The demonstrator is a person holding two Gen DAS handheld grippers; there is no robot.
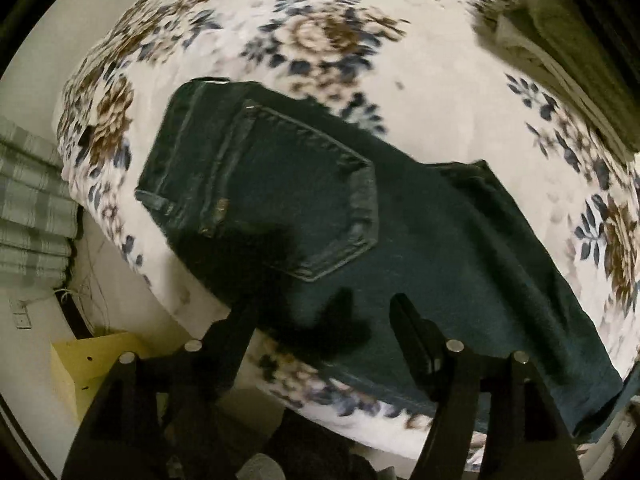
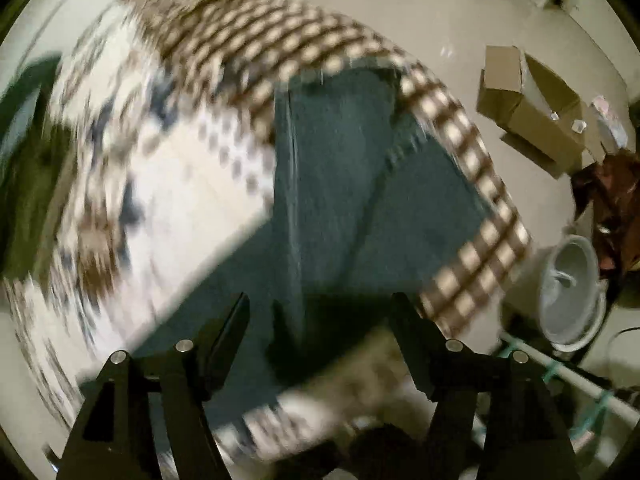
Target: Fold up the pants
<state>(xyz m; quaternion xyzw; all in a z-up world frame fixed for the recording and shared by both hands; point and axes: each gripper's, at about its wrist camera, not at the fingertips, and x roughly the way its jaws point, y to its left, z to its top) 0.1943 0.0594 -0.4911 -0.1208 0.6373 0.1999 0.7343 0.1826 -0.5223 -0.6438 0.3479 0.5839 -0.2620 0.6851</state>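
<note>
Through the left wrist camera, your left tool (image 1: 320, 316) hangs above the pants (image 1: 400, 240), fingers apart and clamping nothing. The pants are dark denim, lying flat on the bed (image 1: 440, 100) with its flowered cover. Their back pocket (image 1: 296, 196) faces up, just beyond your tool, and the waistband (image 1: 176, 148) sits at the far left end of the pants. One finger (image 1: 416, 336) stands over the denim; the other (image 1: 236, 328) over the pants' near edge, where the cover drops away. Left of the pants, past the bed's edge, you have a striped cloth (image 1: 32, 200) and a yellow box (image 1: 92, 364) on the floor.

Now the right wrist camera, badly blurred. Your right tool (image 2: 320, 316) is also apart, empty, pointing down at the pants (image 2: 340, 168). Here the legs stretch away from your tool toward a checked blanket (image 2: 280, 44) along their far and right sides. Right of the pants, on the floor, sit an open cardboard box (image 2: 528, 112) and a white bucket (image 2: 572, 288).
</note>
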